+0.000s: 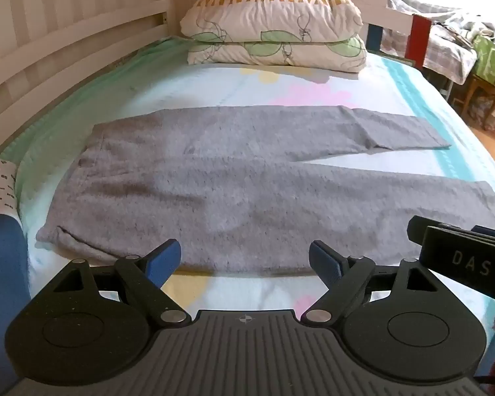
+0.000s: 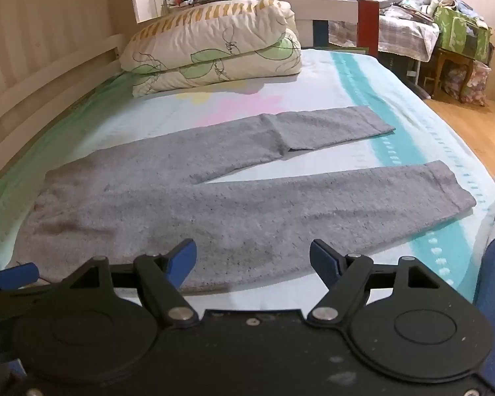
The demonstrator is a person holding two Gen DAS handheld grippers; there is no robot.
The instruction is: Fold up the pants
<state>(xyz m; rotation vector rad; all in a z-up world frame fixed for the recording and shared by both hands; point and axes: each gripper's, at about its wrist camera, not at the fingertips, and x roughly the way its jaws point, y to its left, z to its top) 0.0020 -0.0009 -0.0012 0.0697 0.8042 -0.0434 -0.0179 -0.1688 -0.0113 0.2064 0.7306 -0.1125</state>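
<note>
Just beyond each gripper (image 1: 244, 257): pants (image 1: 247, 178)

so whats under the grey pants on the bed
The grey pants lie flat on a pale bed sheet with teal stripes and pastel flowers. The sheet shows all around them; whatever pattern sits directly beneath the fabric is covered.

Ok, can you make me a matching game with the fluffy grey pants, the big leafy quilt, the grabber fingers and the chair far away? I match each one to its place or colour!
Things:
1. fuzzy grey pants
2. folded white quilt with green leaves
3. left gripper finger pads
4. brown wooden chair

Matches:
A. blue
B. on the wooden floor beside the bed
C. spread flat across the middle of the bed
D. stacked at the far end of the bed

Pairs: 1-C, 2-D, 3-A, 4-B
</note>
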